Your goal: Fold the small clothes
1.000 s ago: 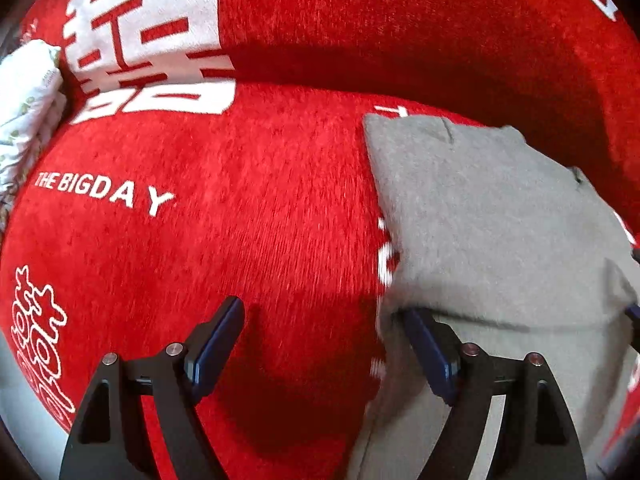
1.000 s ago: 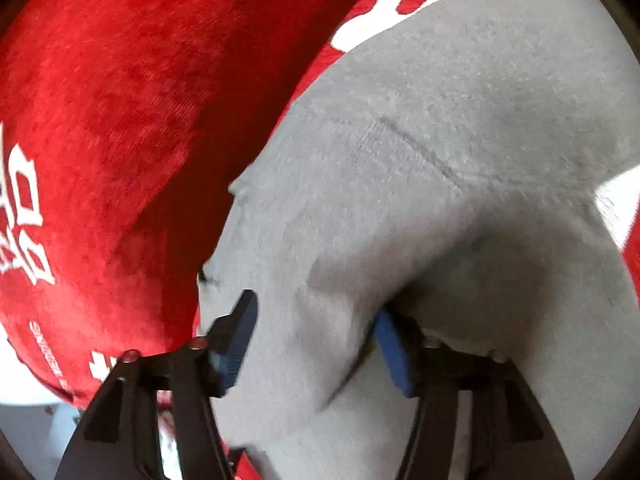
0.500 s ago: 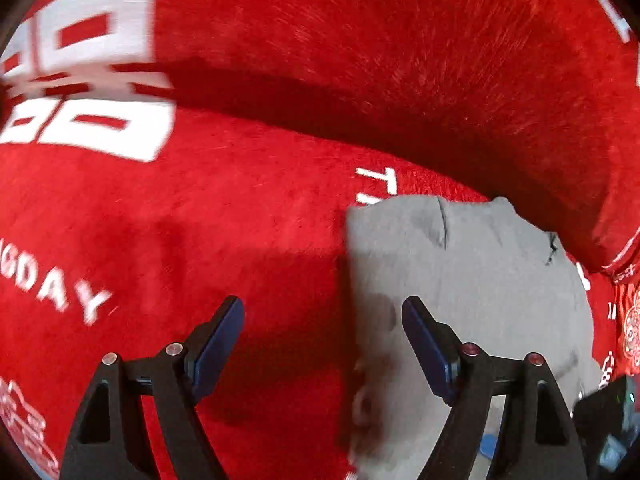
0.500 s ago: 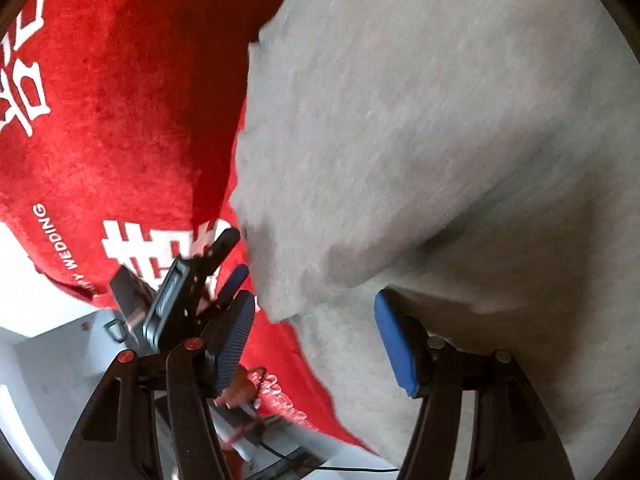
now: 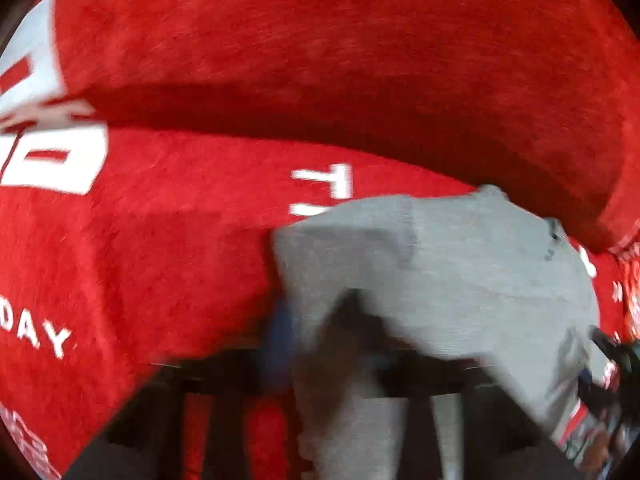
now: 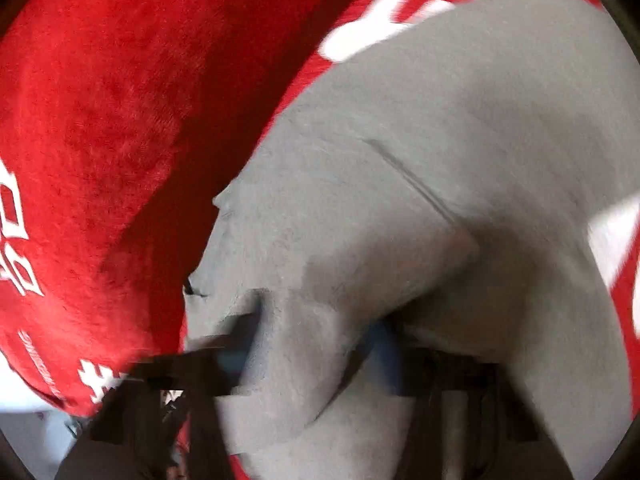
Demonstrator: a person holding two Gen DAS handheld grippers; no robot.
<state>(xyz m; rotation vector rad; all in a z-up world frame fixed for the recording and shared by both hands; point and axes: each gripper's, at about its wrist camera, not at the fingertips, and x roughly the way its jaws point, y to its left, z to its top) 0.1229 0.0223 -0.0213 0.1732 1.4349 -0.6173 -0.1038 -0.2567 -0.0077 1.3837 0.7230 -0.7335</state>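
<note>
A small grey garment (image 5: 460, 264) lies on a red plush blanket (image 5: 180, 264) with white lettering. In the blurred left wrist view my left gripper (image 5: 320, 328) points steeply down at the garment's near left corner. Its jaws are closing, and a raised bunch of grey cloth is caught between them. In the right wrist view the grey garment (image 6: 440, 128) fills most of the picture. My right gripper (image 6: 308, 344) is closing too, its blue pads pinching a standing fold of the cloth at the near edge.
The red blanket (image 6: 100, 128) rises into a thick fold behind the garment and spreads wide to the left. At the lower left of the right wrist view, the blanket's edge gives way to a pale floor (image 6: 24, 408).
Both grippers stood wide open over the grey garment; now their jaws have come together on bunched cloth. The left gripper has moved right onto the garment's left edge.
</note>
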